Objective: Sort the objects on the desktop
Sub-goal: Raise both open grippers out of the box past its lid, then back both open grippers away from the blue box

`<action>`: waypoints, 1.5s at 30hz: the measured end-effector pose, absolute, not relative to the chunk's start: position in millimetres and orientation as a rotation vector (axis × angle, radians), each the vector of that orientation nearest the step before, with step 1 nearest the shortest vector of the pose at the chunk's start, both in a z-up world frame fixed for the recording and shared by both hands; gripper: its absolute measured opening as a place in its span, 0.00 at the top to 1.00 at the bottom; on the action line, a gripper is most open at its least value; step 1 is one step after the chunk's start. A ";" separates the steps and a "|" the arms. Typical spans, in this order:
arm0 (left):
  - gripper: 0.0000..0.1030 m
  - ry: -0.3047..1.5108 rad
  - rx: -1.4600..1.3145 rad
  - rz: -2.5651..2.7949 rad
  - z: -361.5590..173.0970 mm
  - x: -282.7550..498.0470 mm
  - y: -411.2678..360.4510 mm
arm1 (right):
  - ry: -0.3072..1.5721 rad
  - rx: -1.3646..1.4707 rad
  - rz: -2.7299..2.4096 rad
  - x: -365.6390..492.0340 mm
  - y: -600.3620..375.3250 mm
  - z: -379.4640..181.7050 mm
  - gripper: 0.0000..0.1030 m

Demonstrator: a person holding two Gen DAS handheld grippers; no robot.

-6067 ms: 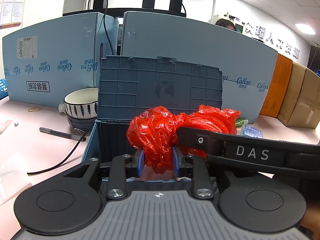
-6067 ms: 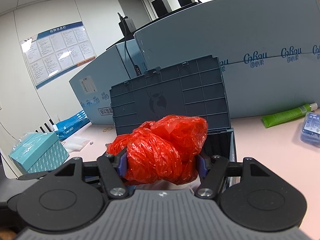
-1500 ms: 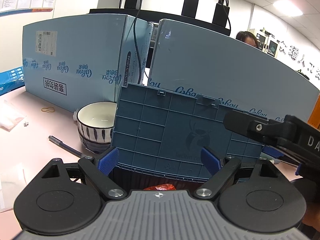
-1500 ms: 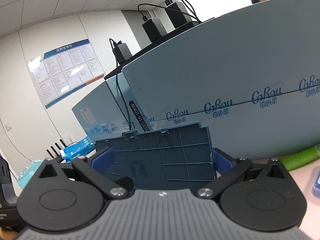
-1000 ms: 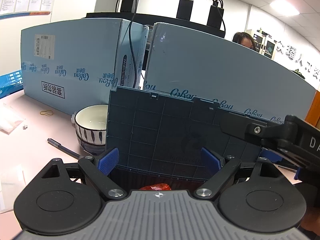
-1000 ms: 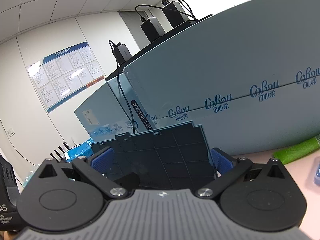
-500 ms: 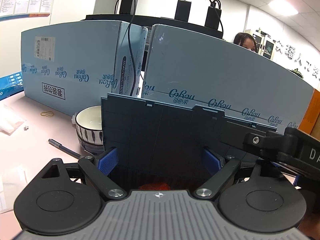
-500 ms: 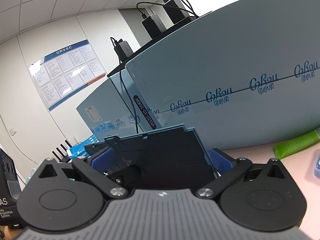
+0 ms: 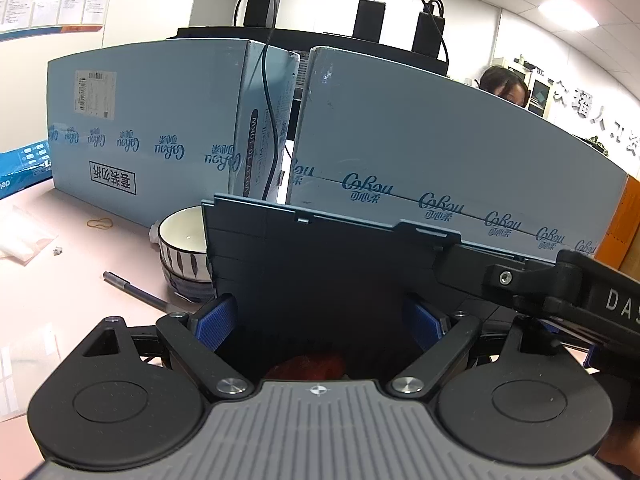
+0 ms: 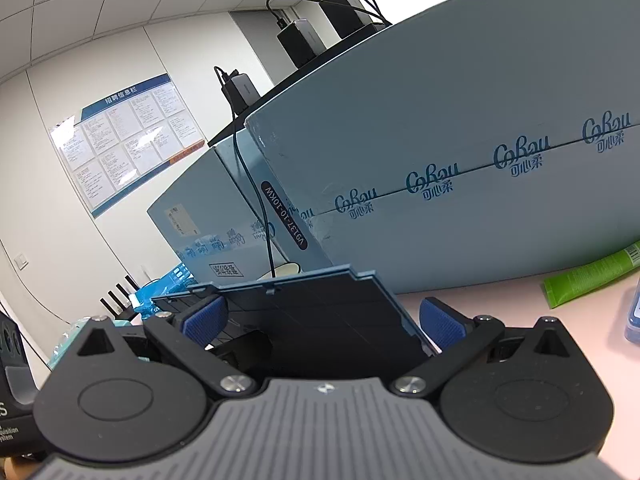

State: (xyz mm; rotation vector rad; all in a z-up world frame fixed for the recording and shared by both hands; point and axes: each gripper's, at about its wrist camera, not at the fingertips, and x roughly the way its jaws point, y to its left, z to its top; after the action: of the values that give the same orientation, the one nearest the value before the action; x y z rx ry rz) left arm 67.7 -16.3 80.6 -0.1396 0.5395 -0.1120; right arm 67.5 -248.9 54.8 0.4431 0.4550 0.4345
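Bag: I see only a sliver of the red bag (image 9: 308,365) down in the bin, low between my left gripper's pads, touching neither.
Lid: the bin's lid (image 9: 320,268) tilts toward me over the opening, its free edge level with the bowl's rim.
Left gripper (image 9: 320,320): jaws wide, holding nothing.
Right gripper (image 10: 320,322): jaws wide too, empty; the lid (image 10: 320,312) lies between its pads, and I cannot tell if they touch it.
Change: six seconds back both grippers pinched the bag above the bin; the lid stood upright then and has since swung down.
Edges: a bowl (image 9: 184,248) sits just left of the bin, a pen (image 9: 136,292) on the surface before it.
Room: boxes (image 9: 440,152) wall off the back; a green tube (image 10: 592,276) lies well right on open surface (image 10: 500,300).
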 end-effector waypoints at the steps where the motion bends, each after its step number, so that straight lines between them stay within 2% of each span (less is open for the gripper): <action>1: 0.15 0.539 -0.138 -0.111 80.6 67.0 -16.3 | 0.456 0.442 0.435 67.7 -248.6 54.7 0.00; 24: 0.15 0.645 -0.088 -0.064 72.9 61.0 -20.5 | 0.461 0.408 0.412 56.6 -245.6 54.1 0.00; 31: 0.10 0.641 -0.071 -0.052 73.9 55.4 -21.9 | 0.457 0.395 0.405 52.2 -243.9 54.0 0.00; 45: 0.09 0.676 -0.076 -0.041 69.1 34.1 -16.4 | 0.448 0.401 0.386 43.5 -244.0 50.2 0.00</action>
State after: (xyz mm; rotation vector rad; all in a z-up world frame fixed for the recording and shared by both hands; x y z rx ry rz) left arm 34.1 -16.4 69.1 -0.0757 0.6762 -0.0415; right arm 43.5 -244.0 50.2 0.4006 0.4484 0.3859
